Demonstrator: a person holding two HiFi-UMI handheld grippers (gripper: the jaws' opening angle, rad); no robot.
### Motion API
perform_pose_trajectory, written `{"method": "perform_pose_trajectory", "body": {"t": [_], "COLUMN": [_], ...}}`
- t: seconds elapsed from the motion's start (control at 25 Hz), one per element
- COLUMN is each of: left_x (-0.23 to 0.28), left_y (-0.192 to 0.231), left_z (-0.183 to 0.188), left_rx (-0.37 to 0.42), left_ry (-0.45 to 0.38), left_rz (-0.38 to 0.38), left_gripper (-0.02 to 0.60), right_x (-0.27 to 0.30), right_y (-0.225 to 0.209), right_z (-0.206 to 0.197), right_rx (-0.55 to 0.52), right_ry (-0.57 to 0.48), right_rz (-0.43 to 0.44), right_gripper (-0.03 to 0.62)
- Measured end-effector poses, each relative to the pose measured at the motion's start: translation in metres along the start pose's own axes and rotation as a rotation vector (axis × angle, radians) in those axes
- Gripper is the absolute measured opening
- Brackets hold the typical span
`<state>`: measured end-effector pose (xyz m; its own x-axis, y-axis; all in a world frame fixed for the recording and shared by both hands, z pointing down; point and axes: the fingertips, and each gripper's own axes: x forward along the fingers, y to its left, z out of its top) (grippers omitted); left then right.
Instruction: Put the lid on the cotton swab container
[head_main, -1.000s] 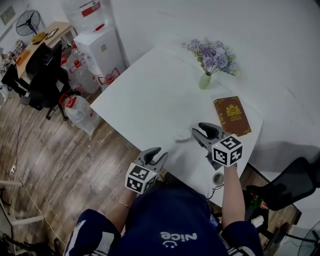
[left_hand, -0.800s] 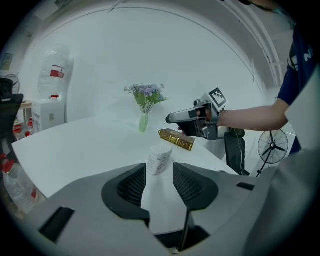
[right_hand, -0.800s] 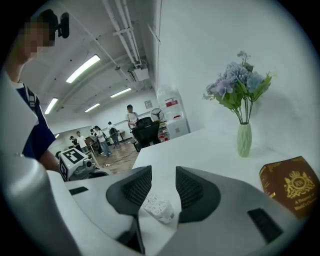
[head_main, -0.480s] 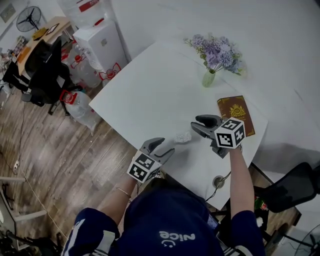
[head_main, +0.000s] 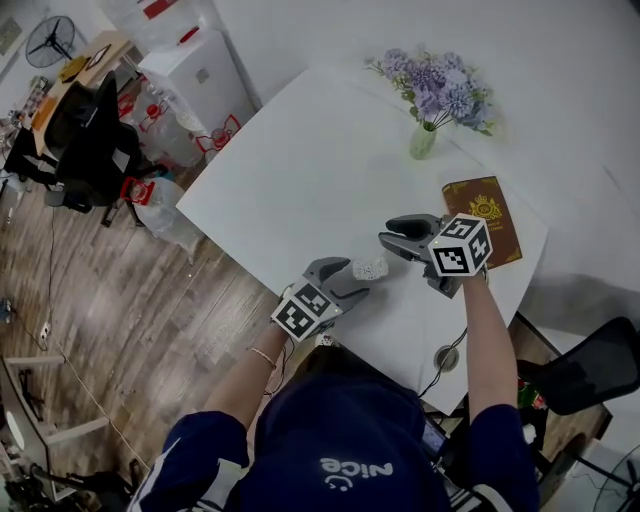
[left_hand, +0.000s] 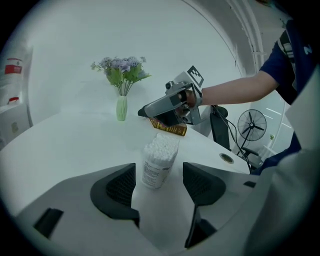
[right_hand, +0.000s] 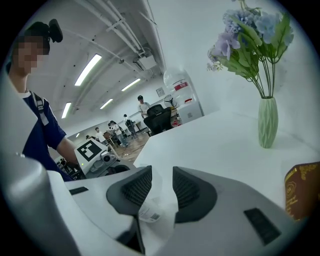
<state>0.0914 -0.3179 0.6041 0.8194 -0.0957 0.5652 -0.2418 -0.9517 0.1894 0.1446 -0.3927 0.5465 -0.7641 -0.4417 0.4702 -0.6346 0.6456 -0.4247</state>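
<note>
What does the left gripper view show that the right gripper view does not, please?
Only left: the cotton swab container standing open, swabs showing, ahead of the left gripper, whose jaws are opening clear of it. Only right: the right gripper closed on a clear piece, apparently the lid, and distant people. Both: the table, flower vase, brown book.

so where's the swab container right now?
Head view, near table edge: swab container stands upright just ahead of the left claw, jaws opening, untouched; right claw beyond it.

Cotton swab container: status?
Left tool opening, container between its jaws, untouched. Right tool closed on what looks like clear lid. Container upright, uncovered. Path clear.
</note>
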Motion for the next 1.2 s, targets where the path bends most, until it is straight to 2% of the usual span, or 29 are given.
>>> {"method": "perform_pose_trajectory", "body": {"t": [0.28,0.32,0.52,0.68,0.8,1.08,1.2], "left_x": [0.020,0.022,0.030,0.029,0.029,0.031,0.029], "left_y": [0.002,0.004,0.003,0.003,0.005,0.004,0.006], "left_z": [0.001,0.001,-0.001,-0.002,-0.004,-0.006,-0.006], "left_rx": [0.044,0.056,0.134,0.168,0.197,0.199,0.195], "left_ry": [0.056,0.066,0.113,0.132,0.159,0.163,0.162], "left_rz": [-0.012,-0.003,-0.001,-0.002,0.003,0.004,0.010], "left_gripper": [0.287,0.262,0.251,0.246,0.244,0.244,0.242], "right_x": [0.004,0.003,0.002,0.008,0.008,0.000,0.000], "right_y": [0.003,0.002,-0.004,0.007,0.009,0.021,0.025], "right_z": [-0.003,-0.003,-0.010,-0.014,-0.012,-0.012,-0.010], "right_rx": [0.059,0.066,0.112,0.155,0.144,0.051,0.068], "right_ry": [-0.015,-0.019,-0.021,-0.007,-0.009,-0.007,-0.008], "right_rz": [0.076,0.085,0.107,0.186,0.203,0.216,0.214], "right_gripper": [0.132,0.132,0.132,0.132,0.132,0.130,0.130]}}
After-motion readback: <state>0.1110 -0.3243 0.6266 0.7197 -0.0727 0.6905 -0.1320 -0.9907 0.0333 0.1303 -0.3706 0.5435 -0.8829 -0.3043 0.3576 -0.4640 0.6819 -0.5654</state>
